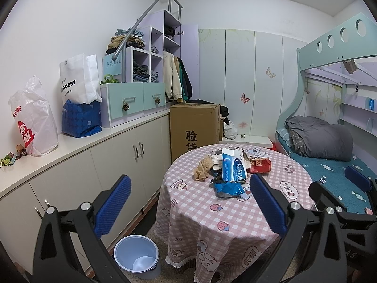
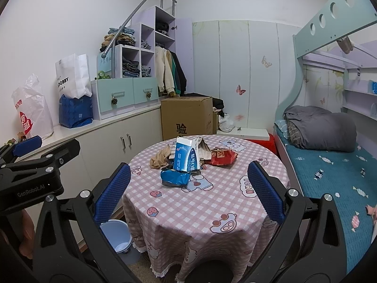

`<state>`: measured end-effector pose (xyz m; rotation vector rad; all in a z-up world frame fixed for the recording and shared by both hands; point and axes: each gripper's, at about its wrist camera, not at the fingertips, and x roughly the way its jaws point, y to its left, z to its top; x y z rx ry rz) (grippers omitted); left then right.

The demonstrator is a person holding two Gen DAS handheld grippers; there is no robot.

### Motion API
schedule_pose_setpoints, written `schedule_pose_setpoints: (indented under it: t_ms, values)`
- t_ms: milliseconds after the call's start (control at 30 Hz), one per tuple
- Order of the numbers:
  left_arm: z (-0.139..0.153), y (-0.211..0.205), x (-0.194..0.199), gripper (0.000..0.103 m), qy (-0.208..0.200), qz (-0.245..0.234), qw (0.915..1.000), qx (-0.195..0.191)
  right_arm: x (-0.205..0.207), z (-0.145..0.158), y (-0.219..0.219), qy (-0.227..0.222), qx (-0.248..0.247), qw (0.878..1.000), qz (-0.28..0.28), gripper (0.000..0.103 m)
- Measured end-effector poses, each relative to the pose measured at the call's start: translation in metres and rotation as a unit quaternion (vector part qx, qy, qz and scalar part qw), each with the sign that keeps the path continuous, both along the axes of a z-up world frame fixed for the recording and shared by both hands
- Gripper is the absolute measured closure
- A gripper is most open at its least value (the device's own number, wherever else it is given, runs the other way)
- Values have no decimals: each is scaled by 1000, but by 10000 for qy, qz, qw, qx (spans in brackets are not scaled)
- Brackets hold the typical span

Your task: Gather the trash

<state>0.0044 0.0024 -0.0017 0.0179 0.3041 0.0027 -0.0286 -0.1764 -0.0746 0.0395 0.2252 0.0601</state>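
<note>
My left gripper [image 1: 189,198] and right gripper [image 2: 188,188] share black frames, silver screws and blue textured pads on the fingers [image 2: 265,188]; the left's body reads "GenRobot.AI".

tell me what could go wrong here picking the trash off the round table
1. The tall blue-and-white carton stands upright among the pile; grabbing the crumpled blue wrapper lying against its base could topple it.
2. The pale blue bin sits low beside the table, so a drop from table height might miss.
</note>
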Motion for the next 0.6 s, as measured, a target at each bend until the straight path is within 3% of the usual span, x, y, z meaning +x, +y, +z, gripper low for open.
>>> schedule_pose_setpoints:
  t_ms: [133, 333, 600]
  values:
    - [-2, 2, 1, 4, 15, 10, 10000, 3, 0, -6, 2, 37, 17, 10000, 9, 6]
    - [-35, 10, 13, 4, 165, 41, 9999, 31, 7, -9, -1, 153, 57, 9999, -11, 6]
    - [-50, 14, 43, 4, 610, 94, 9981, -29, 35, -17, -21, 444, 256, 9985, -168, 6]
